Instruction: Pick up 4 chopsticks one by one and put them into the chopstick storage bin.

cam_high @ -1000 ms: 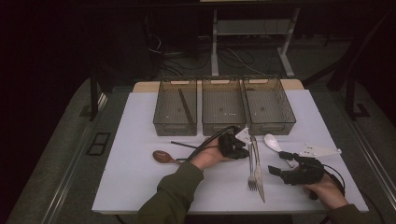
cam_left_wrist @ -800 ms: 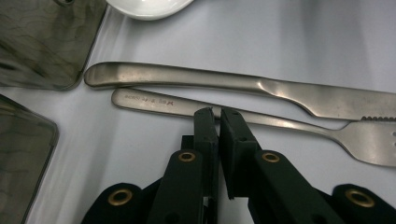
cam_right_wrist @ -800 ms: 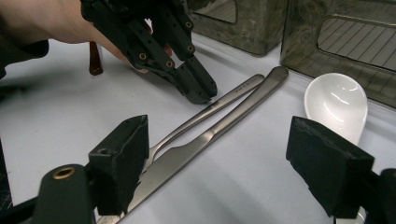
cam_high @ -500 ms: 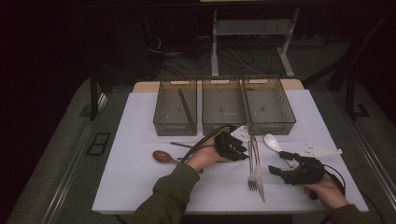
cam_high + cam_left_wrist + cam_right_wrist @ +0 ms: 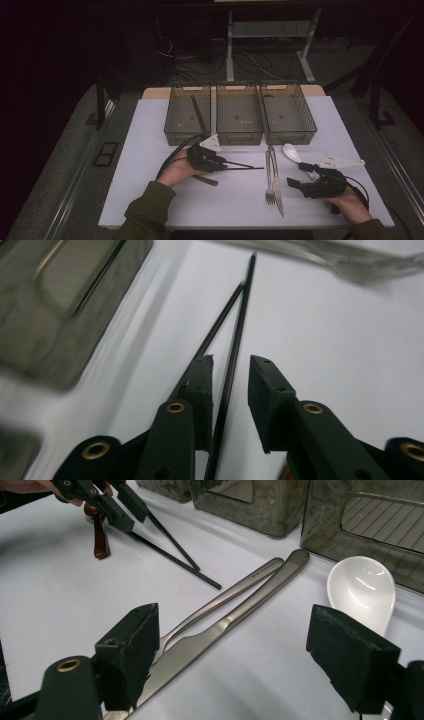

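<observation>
left gripper [image 5: 220,163]: moved left since earlier, jaws just closing, one black chopstick [image 5: 231,365] between them, unpressed | right gripper [image 5: 250,655]: unmoved, jaws wide apart, empty

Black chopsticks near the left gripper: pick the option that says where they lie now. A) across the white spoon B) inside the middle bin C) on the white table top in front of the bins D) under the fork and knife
C: the black chopsticks lie on the bare table top, reaching out from the left gripper in front of the bins, short of the fork.
</observation>
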Demonstrator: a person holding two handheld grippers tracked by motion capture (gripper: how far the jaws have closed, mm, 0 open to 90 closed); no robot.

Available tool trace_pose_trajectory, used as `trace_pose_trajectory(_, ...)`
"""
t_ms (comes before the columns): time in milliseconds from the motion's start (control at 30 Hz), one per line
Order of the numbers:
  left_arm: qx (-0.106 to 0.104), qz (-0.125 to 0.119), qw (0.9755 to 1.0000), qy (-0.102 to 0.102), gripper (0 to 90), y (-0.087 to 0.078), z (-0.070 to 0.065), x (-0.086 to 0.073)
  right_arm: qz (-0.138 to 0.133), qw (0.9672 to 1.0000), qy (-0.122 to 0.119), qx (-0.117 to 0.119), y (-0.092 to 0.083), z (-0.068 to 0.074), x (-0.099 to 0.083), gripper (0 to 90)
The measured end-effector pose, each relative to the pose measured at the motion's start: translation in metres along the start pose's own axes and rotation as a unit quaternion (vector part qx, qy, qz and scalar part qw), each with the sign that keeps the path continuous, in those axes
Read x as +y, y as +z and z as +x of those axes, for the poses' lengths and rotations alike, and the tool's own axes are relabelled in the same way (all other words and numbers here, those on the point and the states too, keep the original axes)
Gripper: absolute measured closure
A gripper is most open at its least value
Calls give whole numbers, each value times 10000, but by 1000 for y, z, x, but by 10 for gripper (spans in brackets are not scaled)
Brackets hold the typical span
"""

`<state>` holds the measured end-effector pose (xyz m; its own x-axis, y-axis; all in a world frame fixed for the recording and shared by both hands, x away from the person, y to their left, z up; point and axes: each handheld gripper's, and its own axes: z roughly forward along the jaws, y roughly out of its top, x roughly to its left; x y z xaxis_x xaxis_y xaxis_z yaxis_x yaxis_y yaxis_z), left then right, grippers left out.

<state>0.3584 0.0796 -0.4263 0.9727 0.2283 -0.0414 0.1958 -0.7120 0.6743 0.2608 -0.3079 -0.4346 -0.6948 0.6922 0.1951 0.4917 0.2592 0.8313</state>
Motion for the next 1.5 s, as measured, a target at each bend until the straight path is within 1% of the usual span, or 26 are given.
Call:
trace_pose_trajectory(67,-22,45,10000,-41,739,-1,3,-6,10,10000,12,9,0,0,0,208)
trace_pose_trajectory(133,-121,47,9999,-85,757,1,3,-9,7,10000,8,2,0,0,0,208)
trace_pose_trajectory(233,-110,200,9997,4,773,6,4,-10,16,10000,3,21,0,0,0,207)
trace_pose_trajectory(267,-101,217,9997,-15,781,7,3,-11,19,10000,13,24,-1,0,0,208)
trace_pose_trajectory(333,-72,256,9996,69,790,9,5,-12,12,10000,16,26,-1,0,0,208)
trace_pose_trajectory(433,-83,229,9997,92,812,8,7,-13,15,10000,12,23,0,0,0,208)
trace_pose_trajectory(467,-104,217,9997,51,814,8,6,-14,17,10000,9,20,0,0,0,208)
trace_pose_trajectory(600,-150,150,9997,88,816,9,7,-15,25,10000,0,6,0,0,0,207)
trace_pose_trajectory(733,-208,122,9995,183,823,9,9,-16,35,10000,-12,13,1,0,0,208)
trace_pose_trajectory(867,-278,59,9993,225,832,9,11,-17,40,10000,-20,19,1,0,0,208)
trace_pose_trajectory(933,-296,65,9992,258,835,9,11,-17,36,10000,-17,18,1,0,0,208)
trace_pose_trajectory(1033,-292,85,9990,325,841,9,11,-17,39,10000,-17,20,1,0,0,208)
trace_pose_trajectory(1133,-306,58,9989,345,845,9,11,-17,40,10000,-18,23,1,0,0,208)
trace_pose_trajectory(1200,-293,65,9988,393,845,9,12,-17,36,10000,-23,24,1,0,0,208)
trace_pose_trajectory(1233,-264,55,9986,453,846,9,12,-16,42,10000,-19,24,1,0,0,208)
trace_pose_trajectory(1367,-185,17,9989,427,847,9,11,-15,38,10000,-18,26,1,0,0,208)
trace_pose_trajectory(1400,-192,-1,9989,434,847,9,11,-15,38,10000,-17,26,1,0,0,208)
trace_pose_trajectory(1500,-167,-107,9987,468,847,6,10,-12,41,10000,-18,32,1,0,0,208)
